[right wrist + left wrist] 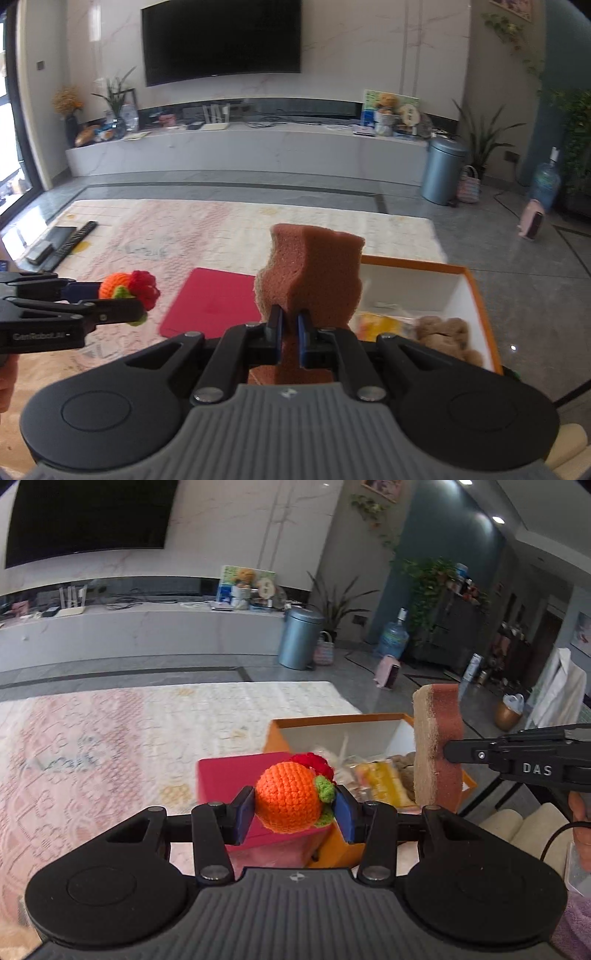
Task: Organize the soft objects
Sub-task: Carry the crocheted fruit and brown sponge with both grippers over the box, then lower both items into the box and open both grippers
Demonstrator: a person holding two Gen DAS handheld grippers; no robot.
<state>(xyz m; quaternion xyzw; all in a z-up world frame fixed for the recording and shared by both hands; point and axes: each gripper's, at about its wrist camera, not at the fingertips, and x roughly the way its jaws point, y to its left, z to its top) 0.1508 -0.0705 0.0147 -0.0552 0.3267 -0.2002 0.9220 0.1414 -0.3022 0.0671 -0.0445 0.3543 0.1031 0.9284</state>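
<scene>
Left tool (pixel 295 812) gripping crocheted orange (pixel 290 797), right tool (pixel 290 332) pinching brown sponge (pixel 310 273), orange box (pixel 476 291) seemingly below.

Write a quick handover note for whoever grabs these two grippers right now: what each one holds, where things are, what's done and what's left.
Left gripper: shut on the crocheted orange toy, held above the red box.
Right gripper: shut on the brown sponge, upright, beside the orange box.
Done: a brown plush and yellow packets already lie in the orange box.
Left: probably drop both held items into a box.
</scene>
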